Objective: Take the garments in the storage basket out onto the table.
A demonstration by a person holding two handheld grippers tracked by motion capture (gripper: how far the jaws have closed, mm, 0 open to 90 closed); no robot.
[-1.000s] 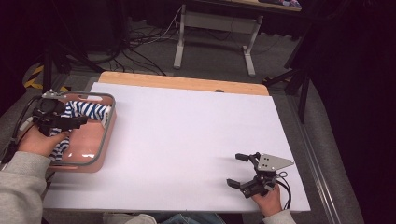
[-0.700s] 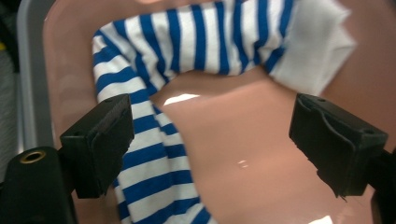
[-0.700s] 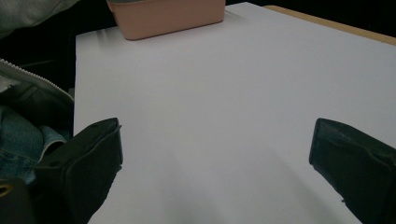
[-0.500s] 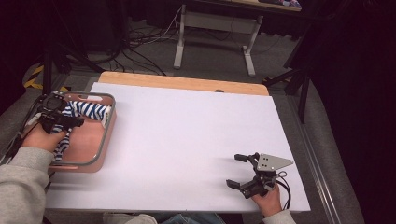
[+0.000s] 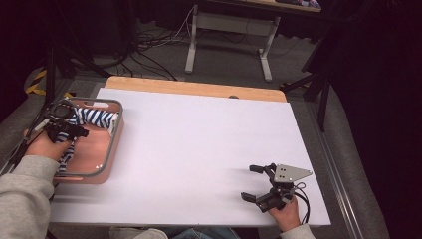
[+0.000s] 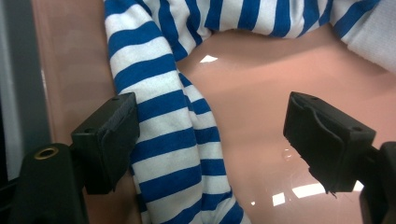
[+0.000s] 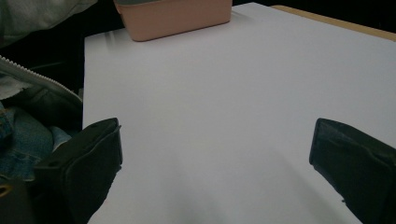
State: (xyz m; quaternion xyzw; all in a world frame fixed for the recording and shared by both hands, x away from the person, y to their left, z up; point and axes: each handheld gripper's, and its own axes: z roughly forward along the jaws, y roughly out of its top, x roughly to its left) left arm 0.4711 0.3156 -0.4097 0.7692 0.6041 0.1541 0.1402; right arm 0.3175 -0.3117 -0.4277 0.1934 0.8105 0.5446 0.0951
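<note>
White board covers most of the surface point(image 5: 199, 149), with a strip of bare wood showing along its far edge, and beyond it we see a dim room: a dark floor strewn with cables, the grey legs of another desk, and yellow-and-black tape at the far left. On the left end of the surface sits a pink tub point(image 5: 112, 154) with a grey rim, and in it lies a blue-and-white striped cloth point(image 6: 163, 140), bunched along the tub's far side with one length trailing toward us. We hold the left gripper point(image 5: 64, 130) down inside the tub; in the left gripper view its jaws have just been closing a little but stand apart, one pad touching or just beside the cloth's edge, the other clear over the bare pink floor, so the cloth lies between them ungripped. The right gripper point(image 5: 256, 181) rests near the near right corner of the surface, jaws wide open over bare board. The tub's near wall hides the cloth's lower end in the high view, and our left sleeve point(image 5: 25, 199) cuts off the corner.
</note>
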